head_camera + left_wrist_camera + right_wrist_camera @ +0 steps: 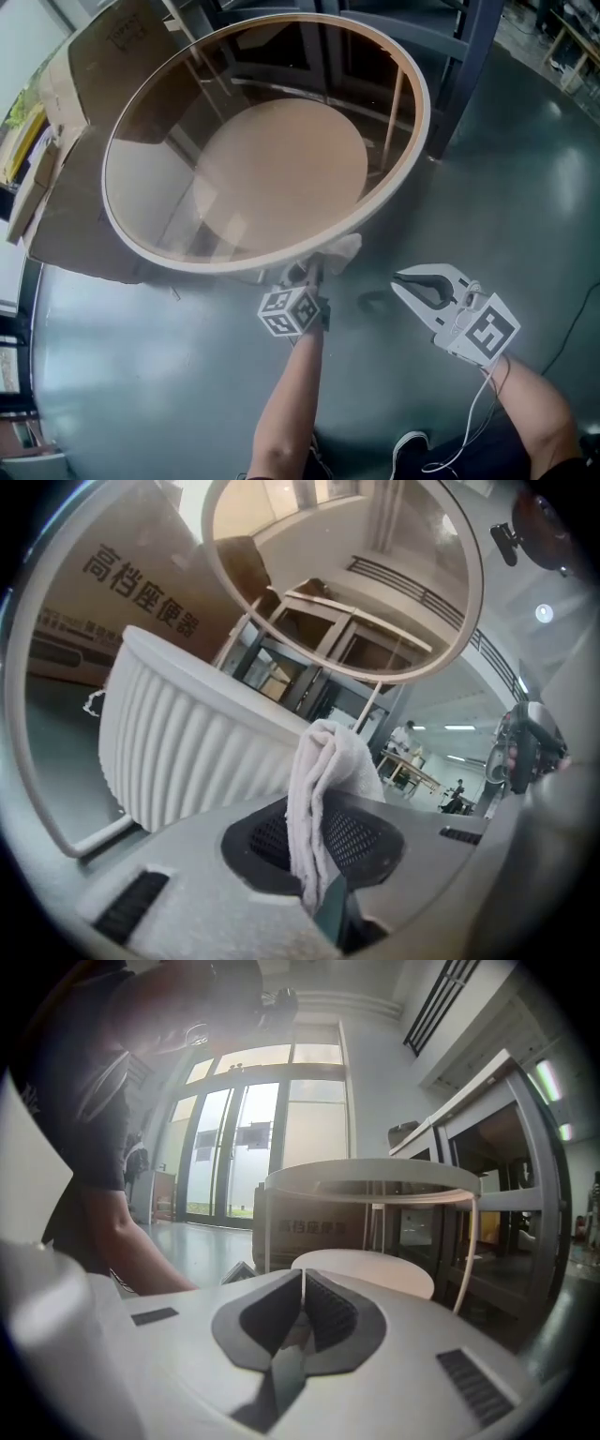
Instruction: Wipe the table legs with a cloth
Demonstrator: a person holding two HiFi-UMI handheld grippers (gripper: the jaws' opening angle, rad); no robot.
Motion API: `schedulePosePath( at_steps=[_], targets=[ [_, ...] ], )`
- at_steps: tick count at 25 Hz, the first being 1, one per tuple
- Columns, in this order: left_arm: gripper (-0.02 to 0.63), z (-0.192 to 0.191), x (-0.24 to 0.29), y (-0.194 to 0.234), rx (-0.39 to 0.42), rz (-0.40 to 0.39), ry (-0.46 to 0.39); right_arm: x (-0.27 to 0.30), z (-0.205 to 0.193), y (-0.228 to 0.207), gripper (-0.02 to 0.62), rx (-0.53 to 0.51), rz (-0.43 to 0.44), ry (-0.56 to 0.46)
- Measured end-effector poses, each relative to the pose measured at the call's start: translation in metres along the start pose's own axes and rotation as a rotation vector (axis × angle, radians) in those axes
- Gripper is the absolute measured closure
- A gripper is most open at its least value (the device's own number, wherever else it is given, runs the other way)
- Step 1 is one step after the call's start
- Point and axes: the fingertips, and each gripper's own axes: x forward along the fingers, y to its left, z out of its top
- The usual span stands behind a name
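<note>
The cloth (323,789) is white and bunched, and it stands up from between the jaws of the left hand-held gripper (314,267), which are clamped tight on its lower end so the loose part can rub a surface. It is held just under the near rim of the round glass-topped table (141,246), probably to reach a thin leg (375,700) below. The right hand-held gripper (302,1302) is closed on nothing and kept to the side above the floor (141,375), apparently to stay clear. A cardboard box (84,84) stands behind the table.
</note>
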Motion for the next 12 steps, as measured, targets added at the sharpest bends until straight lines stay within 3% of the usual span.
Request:
schedulePosePath(
  at_steps=[3,8,12],
  targets=[
    [0.568,0.012,-0.022,0.019,0.013,0.032,-0.019,0.017,0.003,0.009,0.589,0.001,0.039,-0.018],
    [0.568,0.032,-0.066,0.071,-0.016,0.167,-0.092,0.036,0.006,0.021,0.589,0.011,0.085,-0.032],
    [0.568,0.033,-0.066,0.075,0.013,0.152,-0.069,0.044,0.0,0.025,0.589,0.003,0.1,-0.017]
  ],
)
